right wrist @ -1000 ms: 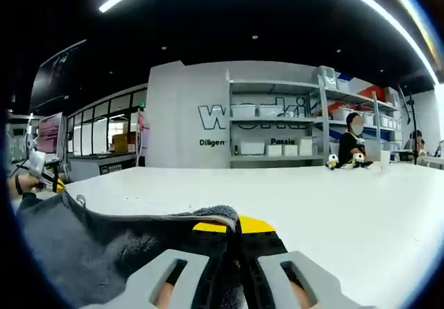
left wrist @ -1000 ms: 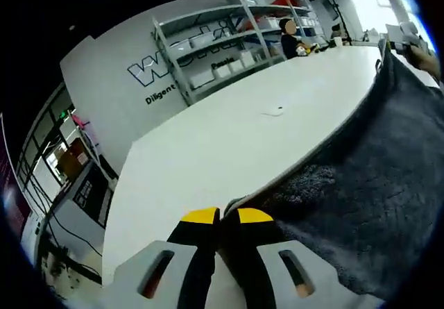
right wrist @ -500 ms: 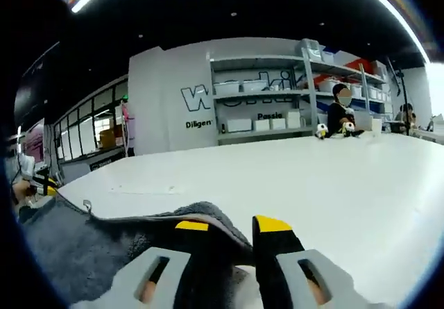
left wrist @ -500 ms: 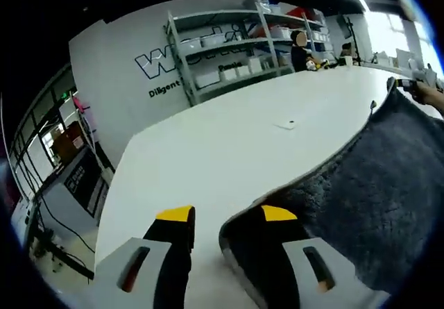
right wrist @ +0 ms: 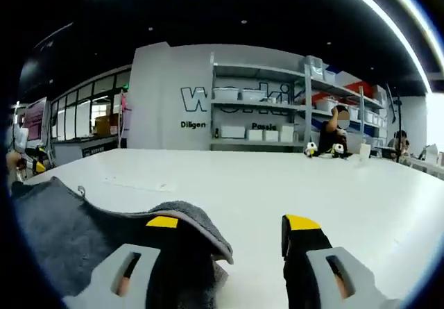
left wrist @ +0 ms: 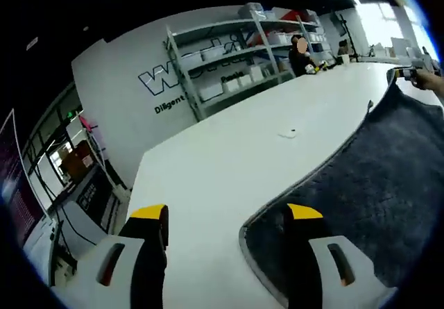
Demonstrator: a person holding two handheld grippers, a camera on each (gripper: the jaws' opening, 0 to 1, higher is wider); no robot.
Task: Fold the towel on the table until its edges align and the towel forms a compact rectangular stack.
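Since both pairs of tongs were pinching the towel's near corners a second ago, the change is plain: the left tongs [left wrist: 225, 215] now stand spread wide, and the right tongs [right wrist: 232, 220] likewise, each having let its corner go; judging by this, one fold has just been laid down and the next grip is yet to be taken. The towel [left wrist: 368, 191] lies on the white desk [left wrist: 229, 156], dark grey and fluffy, its bound edge curving past the left tongs' right jaw; in the right gripper view the towel [right wrist: 83, 232] shows a rolled, slightly lifted corner beside the left jaw, so the edges may not sit flush yet. Beyond the desk stand shelves [right wrist: 260, 114] against a lettered wall.
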